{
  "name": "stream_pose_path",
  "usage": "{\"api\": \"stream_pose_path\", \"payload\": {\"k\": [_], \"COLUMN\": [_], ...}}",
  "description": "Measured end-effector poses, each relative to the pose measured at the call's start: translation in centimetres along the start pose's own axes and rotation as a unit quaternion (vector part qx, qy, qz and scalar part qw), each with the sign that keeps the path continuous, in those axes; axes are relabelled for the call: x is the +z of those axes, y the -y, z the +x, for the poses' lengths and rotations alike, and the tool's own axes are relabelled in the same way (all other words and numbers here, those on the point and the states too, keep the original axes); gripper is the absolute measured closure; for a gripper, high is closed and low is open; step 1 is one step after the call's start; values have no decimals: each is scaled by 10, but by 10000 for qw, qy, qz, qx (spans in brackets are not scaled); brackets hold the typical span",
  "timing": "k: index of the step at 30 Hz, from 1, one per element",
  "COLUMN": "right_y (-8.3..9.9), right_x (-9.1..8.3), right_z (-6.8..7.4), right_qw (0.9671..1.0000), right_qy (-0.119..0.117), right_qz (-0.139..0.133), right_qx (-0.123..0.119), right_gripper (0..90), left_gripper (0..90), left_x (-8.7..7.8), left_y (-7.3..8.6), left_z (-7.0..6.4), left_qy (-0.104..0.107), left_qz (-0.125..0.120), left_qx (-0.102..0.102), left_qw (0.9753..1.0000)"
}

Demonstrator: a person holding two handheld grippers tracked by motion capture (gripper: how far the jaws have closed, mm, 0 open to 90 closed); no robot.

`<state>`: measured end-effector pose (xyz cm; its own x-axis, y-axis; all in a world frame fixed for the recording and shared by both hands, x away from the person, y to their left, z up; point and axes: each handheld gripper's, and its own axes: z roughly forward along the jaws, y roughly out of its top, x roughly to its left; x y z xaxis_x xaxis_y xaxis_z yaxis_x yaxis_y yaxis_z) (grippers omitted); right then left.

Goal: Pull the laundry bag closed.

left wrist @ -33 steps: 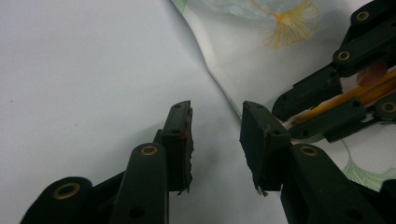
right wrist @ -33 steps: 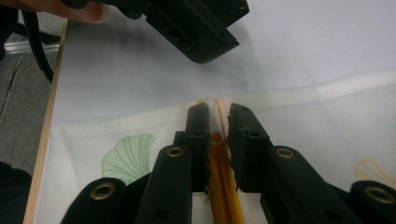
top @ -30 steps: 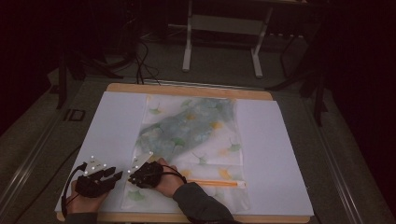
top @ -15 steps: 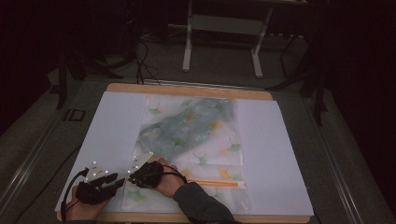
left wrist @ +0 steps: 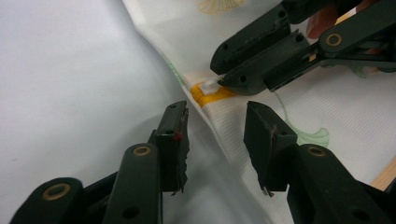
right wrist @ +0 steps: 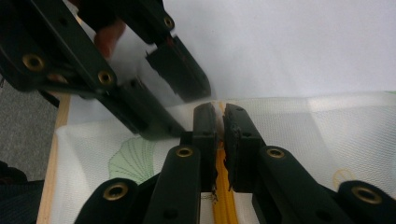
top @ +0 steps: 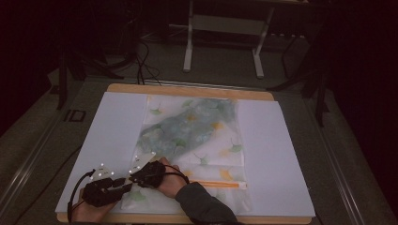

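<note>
Two grippers: both sit at the table's near-left corner, close together, at the zipper end of a mesh bag.
Left gripper (left wrist: 215, 135): jaws spread apart, holding nothing; they straddle the bag's raised edge just short of the zipper end, one jaw over the white sheet, the other over the mesh.
Right gripper (right wrist: 220, 122): jaws clenched on the white zipper pull (left wrist: 208, 87) at the left end of the orange zipper (top: 213, 184); the hand (top: 171, 180) and grey sleeve come in from the bottom edge.
Gap between grippers: small; their tips are near each other but apart.
Mesh bag (top: 197, 140): translucent white with green and yellow leaf prints, lying flat along the middle of the sheet, its zipper end nearest the person; a bluish-green bundle shows through its far half.
White sheet (top: 277, 154): covers most of the tabletop under the bag.
Table (top: 187, 90): its wooden edge shows at the far side.
Beyond: a dim floor with cables and a light metal stand (top: 225, 28).
</note>
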<state>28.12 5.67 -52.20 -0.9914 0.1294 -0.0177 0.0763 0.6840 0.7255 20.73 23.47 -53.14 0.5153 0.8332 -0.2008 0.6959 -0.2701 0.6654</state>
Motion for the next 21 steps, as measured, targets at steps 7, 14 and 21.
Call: {"api": "stream_pose_path", "payload": {"k": [7, 14, 21], "right_y": [-2, -3, 0], "right_x": [-6, -12, -13], "right_z": [1, 1, -1], "right_qw": [9999, 9999, 9999], "right_qy": [13, 22, -17], "right_qz": [-42, -104, -104], "right_qx": [-96, -132, -133], "right_gripper": [840, 840, 841], "left_gripper": [593, 641, 820], "left_x": [10, 13, 16], "left_y": [-6, -8, -8], "left_z": [-4, -2, 0], "left_qy": [72, 311, 423], "left_qz": [149, 160, 240], "left_qx": [63, -14, 16], "left_qw": [9998, 9994, 9988]}}
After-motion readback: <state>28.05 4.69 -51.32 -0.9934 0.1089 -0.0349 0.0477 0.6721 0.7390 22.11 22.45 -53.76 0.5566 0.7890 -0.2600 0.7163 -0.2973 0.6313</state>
